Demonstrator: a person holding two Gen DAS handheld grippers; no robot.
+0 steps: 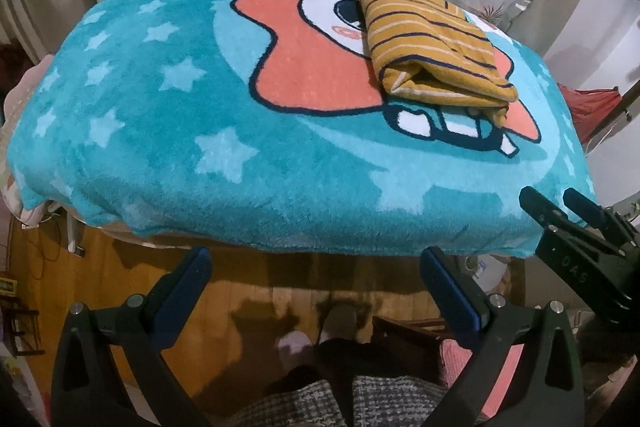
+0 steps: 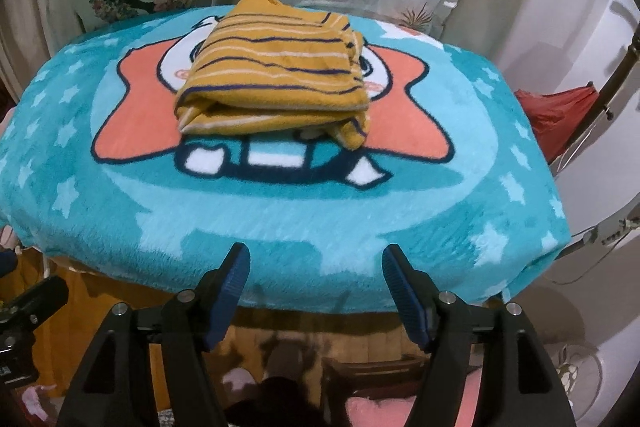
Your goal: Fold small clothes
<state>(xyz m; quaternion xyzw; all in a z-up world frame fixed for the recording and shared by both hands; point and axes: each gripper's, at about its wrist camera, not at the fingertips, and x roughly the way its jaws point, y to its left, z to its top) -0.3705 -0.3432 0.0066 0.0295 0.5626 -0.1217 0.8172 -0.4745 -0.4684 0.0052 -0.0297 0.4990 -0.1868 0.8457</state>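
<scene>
Both my grippers, left gripper (image 1: 316, 269) and right gripper (image 2: 316, 271), hang wide apart, empty. Striped shirt (image 2: 276, 75) lies folded on the blanket (image 2: 280, 219), well ahead of right gripper. Soft, light, floppy; I'd pinch the near layered edge.

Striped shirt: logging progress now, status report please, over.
Left gripper and right gripper open, empty, at the blanket's near edge. Mustard striped shirt folded, lying mid-blanket. Nothing in the way.
</scene>
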